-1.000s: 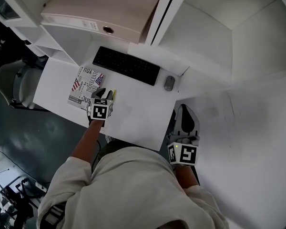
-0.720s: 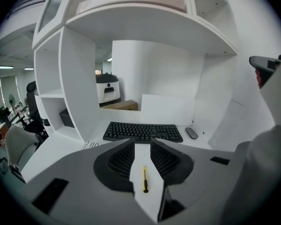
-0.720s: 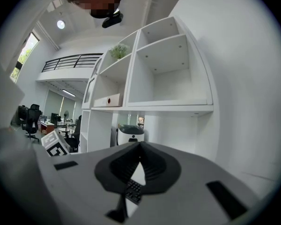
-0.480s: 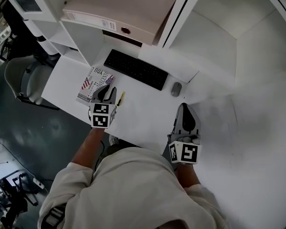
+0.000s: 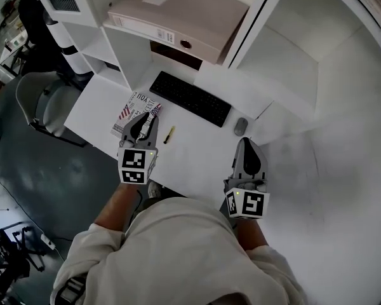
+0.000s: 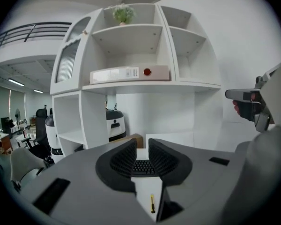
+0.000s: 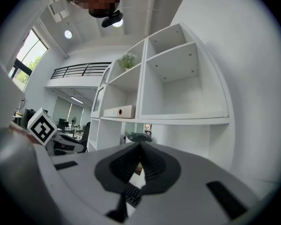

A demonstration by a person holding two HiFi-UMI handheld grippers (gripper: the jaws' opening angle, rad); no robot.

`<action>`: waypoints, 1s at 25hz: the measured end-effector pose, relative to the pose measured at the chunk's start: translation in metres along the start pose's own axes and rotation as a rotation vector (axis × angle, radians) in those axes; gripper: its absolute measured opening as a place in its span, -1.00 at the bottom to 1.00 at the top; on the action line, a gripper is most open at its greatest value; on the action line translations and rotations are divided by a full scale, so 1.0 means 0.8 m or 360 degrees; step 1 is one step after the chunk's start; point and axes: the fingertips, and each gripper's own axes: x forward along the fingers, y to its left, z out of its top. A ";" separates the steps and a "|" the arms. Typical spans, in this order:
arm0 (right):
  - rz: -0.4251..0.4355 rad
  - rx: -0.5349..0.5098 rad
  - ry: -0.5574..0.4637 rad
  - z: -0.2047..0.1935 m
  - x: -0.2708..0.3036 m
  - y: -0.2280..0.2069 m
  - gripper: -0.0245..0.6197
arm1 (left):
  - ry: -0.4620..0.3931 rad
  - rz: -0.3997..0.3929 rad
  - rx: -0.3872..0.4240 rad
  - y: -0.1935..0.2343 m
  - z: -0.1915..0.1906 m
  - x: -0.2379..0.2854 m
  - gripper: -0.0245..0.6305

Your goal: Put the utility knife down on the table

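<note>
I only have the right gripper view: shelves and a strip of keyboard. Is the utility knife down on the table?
Observer: Yes. The head view shows the utility knife lying flat on the white table, with neither gripper touching it.
Operator: Anything in the left one?
Observer: No. The left hand-held gripper has nothing between its jaws, and they are closing above the knife.
Operator: What lies near the knife?
Observer: A magazine lies on the table on the left gripper's side.
</note>
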 end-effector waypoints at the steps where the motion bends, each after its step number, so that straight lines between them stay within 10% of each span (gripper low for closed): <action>1: 0.0006 0.0000 -0.0007 0.002 0.000 0.002 -0.91 | -0.0028 0.0009 0.0005 0.002 0.007 -0.007 -0.68; 12: 0.0063 0.0011 -0.0071 0.021 0.002 0.026 -0.91 | -0.0417 0.0126 0.0116 0.015 0.093 -0.093 -0.81; 25: 0.0104 0.0014 -0.0099 0.027 0.006 0.046 -0.91 | -0.0561 0.0203 0.0155 0.026 0.120 -0.156 -0.93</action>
